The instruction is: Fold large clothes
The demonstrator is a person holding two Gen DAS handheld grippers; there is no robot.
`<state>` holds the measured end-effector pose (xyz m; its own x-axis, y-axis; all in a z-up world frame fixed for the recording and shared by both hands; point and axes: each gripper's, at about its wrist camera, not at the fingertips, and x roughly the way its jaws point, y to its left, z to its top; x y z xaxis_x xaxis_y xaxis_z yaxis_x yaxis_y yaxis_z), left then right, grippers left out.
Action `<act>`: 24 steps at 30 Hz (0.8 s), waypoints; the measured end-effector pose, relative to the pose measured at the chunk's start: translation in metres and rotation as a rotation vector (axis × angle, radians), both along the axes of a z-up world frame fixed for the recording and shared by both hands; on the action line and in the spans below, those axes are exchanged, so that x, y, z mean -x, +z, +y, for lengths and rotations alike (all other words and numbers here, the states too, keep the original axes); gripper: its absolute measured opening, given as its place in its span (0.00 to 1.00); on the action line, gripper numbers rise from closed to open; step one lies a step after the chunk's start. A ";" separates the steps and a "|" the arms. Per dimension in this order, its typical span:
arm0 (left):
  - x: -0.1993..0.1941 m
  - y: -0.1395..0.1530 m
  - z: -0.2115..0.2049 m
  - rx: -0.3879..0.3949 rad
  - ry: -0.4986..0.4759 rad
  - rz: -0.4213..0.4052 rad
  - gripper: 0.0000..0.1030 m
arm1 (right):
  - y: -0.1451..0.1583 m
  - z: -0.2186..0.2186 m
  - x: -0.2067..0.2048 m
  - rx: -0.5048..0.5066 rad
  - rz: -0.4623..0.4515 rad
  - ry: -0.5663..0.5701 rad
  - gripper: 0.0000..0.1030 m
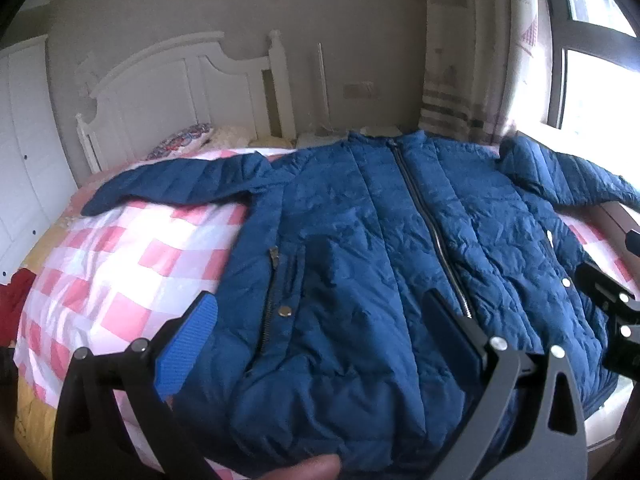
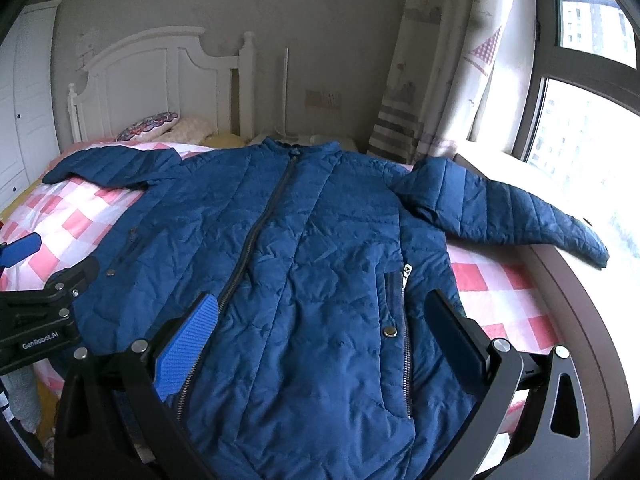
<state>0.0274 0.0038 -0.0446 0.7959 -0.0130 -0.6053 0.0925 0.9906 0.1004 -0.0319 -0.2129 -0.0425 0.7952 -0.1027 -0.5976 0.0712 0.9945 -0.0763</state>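
Blue quilted jacket spread flat, front up, zip closed, across pink-and-white checked bed cover; collar toward far edge of bed, hem at near edge. Sleeves out to both sides: left sleeve lying on the cover toward white headboard, right sleeve reaching past the bed's window-side edge onto the sill. Left gripper wide open, holding nothing, hovering over the hem left of the zip, blue pad at the jacket's left side edge. Right gripper also wide open and empty, above the hem right of the zip, straddling the pocket snap. Contact with fabric not resolvable in either view. Fingertip at bottom of left wrist view. Patterned pillow at headboard end; curtain beside window.
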 end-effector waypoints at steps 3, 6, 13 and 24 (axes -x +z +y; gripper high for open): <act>-0.016 -0.005 -0.007 -0.024 -0.024 0.021 0.98 | -0.007 -0.006 -0.008 0.002 0.004 -0.002 0.96; -0.045 -0.014 -0.019 -0.079 -0.044 0.042 0.98 | -0.015 -0.020 -0.021 -0.001 0.002 -0.021 0.96; -0.168 -0.044 -0.044 -0.188 -0.081 0.175 0.98 | -0.038 -0.134 -0.075 -0.274 0.046 -0.245 0.91; -0.250 -0.089 -0.023 0.049 -0.074 0.305 0.98 | -0.086 -0.307 -0.158 -0.643 -0.001 -0.637 0.82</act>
